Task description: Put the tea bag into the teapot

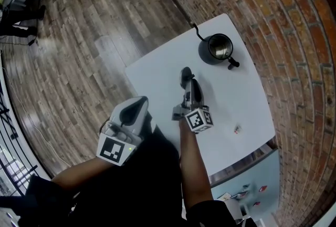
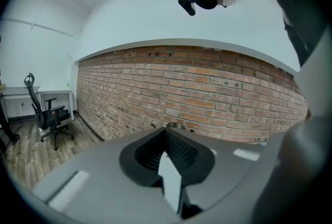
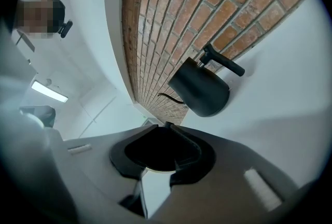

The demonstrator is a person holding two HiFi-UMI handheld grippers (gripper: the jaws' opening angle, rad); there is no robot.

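A black teapot [image 1: 218, 48] with a thin curved spout and its top uncovered stands at the far end of the white table [image 1: 157, 71]. In the right gripper view the teapot [image 3: 202, 91] lies ahead of the jaws and looks tilted. A small white and red thing [image 1: 237, 129], perhaps the tea bag, lies near the table's right edge. My right gripper [image 1: 186, 72] [image 3: 166, 124] hovers over the middle of the table, short of the teapot; its tips meet and nothing shows between them. My left gripper [image 1: 142, 101] [image 2: 167, 129] hangs off the table's left edge, tips together, empty.
A brick wall [image 1: 294, 21] runs close behind the table's far and right sides. Wooden floor [image 1: 79, 63] spreads out to the left, with an office chair [image 2: 49, 114] and a desk far off. A light shelf with small items [image 1: 247, 189] sits below the table's near right corner.
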